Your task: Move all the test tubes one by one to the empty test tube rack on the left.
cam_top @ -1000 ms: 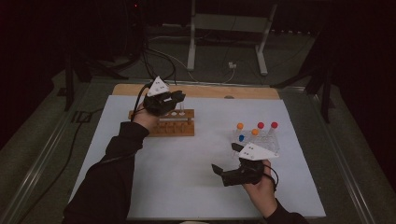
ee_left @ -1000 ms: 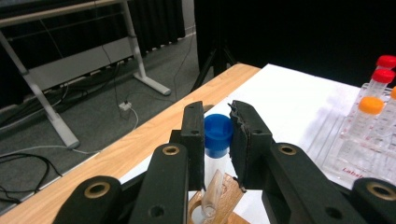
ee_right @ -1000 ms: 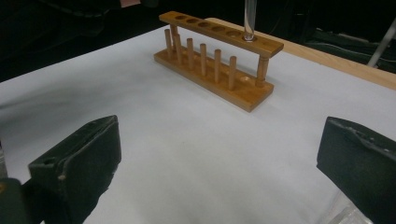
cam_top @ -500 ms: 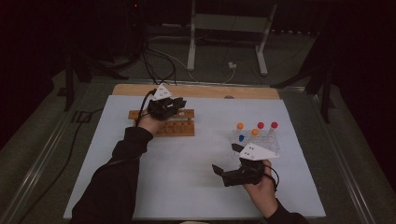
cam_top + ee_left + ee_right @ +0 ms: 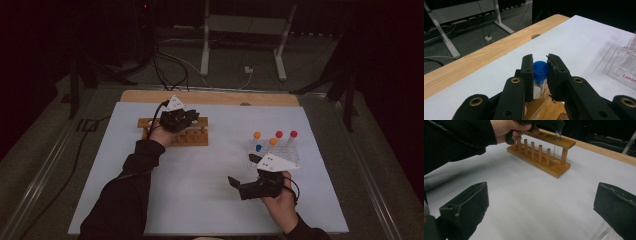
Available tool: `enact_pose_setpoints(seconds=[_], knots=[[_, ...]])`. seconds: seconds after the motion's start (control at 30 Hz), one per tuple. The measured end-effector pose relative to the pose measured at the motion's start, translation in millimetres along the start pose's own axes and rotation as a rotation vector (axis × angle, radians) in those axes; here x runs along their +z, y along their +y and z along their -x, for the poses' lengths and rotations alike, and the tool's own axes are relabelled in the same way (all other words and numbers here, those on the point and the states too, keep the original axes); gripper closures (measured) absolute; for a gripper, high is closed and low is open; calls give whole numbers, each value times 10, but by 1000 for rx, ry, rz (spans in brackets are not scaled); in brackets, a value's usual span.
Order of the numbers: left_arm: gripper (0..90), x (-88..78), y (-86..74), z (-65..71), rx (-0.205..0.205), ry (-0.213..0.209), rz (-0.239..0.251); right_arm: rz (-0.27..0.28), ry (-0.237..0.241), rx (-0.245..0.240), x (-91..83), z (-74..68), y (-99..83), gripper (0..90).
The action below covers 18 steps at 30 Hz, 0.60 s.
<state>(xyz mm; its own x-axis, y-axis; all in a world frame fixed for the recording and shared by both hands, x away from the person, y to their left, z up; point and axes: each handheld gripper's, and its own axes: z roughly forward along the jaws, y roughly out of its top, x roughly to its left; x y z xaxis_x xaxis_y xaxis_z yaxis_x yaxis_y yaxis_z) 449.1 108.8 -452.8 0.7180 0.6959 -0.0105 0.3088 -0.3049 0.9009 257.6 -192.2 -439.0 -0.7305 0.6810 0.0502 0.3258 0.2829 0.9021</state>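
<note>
Standing at the frame's upper left, 1 wooden rack (image 5: 175, 131) takes 1 blue-capped tube (image 5: 540, 75), clamped by the left gripper (image 5: 540, 65). 5 capped tubes (image 5: 272, 142) sit centre-right; the right gripper (image 5: 241, 182) gapes, empty. Since the earlier frame, the left gripper has dropped onto the rack.

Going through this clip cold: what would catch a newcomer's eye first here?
Probably the blue-capped tube, pinched in the left claw over the wooden rack at the mat's far left. Next, the coloured caps in the clear rack at the right, and nearer the person the right claw, jaws wide apart with nothing between them.
</note>
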Motion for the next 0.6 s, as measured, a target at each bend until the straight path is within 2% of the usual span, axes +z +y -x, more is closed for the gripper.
enact_pose_setpoints(seconds=[0.23, 0.37, 0.43, 0.6], knots=[[759, 6, 8, -18, -8, -23, -9, 5, 8, 3, -10, -4, 7, 0], [585, -49, 44, -15, -21, -52, 3, 18, 8, -3, -45, 25, 32, 0], [527, -107, 75, 0, -19, -70, 18, 19, -8, -18, -71, 57, 48, 0], [335, -265, 130, 73, -4, -29, 33, 31, -60, -41, -167, 161, 78, 0]])
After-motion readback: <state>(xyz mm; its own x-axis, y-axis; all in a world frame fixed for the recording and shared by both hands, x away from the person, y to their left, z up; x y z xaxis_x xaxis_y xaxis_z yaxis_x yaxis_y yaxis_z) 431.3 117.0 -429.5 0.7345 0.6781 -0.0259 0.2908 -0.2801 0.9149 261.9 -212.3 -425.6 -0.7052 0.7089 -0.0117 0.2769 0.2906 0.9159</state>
